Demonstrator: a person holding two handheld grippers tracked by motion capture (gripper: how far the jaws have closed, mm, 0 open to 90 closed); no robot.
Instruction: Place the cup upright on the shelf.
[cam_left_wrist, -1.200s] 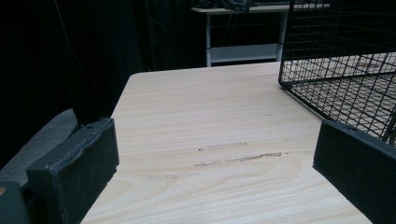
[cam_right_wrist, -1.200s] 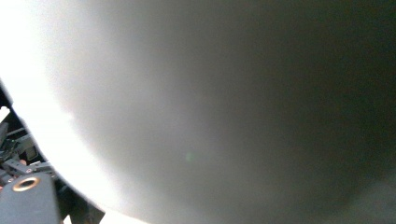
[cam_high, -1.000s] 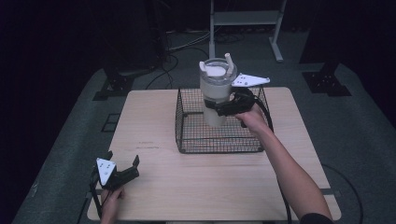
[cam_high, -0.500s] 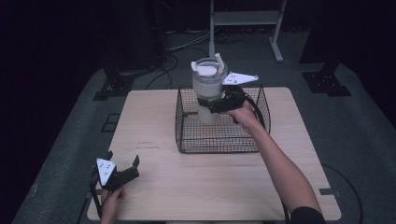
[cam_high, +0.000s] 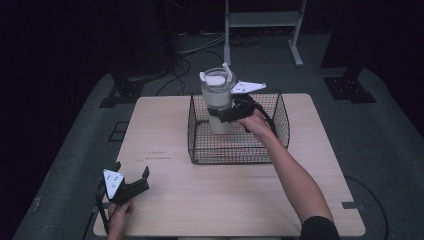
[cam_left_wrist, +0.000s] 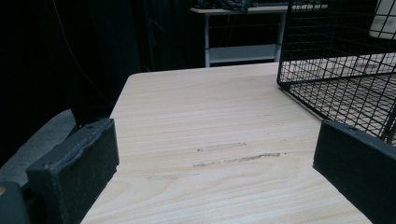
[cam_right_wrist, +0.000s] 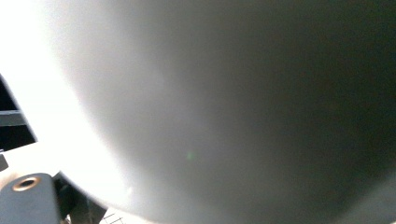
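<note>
1. Your right gripper (cam_high: 223, 114) has its fingers clamped around the tumbler (cam_high: 218, 102), held upright inside the wire basket (cam_high: 280, 125).
2. Your left gripper (cam_high: 134, 181) rests on the tabletop (cam_high: 200, 190), fingers spread apart.

The tumbler (cam_high: 218, 102) stands upright in the wire basket's (cam_high: 235, 150) left rear part, on the table (cam_high: 225, 195).

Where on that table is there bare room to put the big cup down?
Bare wood lies between the wire basket and the left claw, and along the table's front edge. The back right is crowded: basket, tumbler, right claw.
</note>
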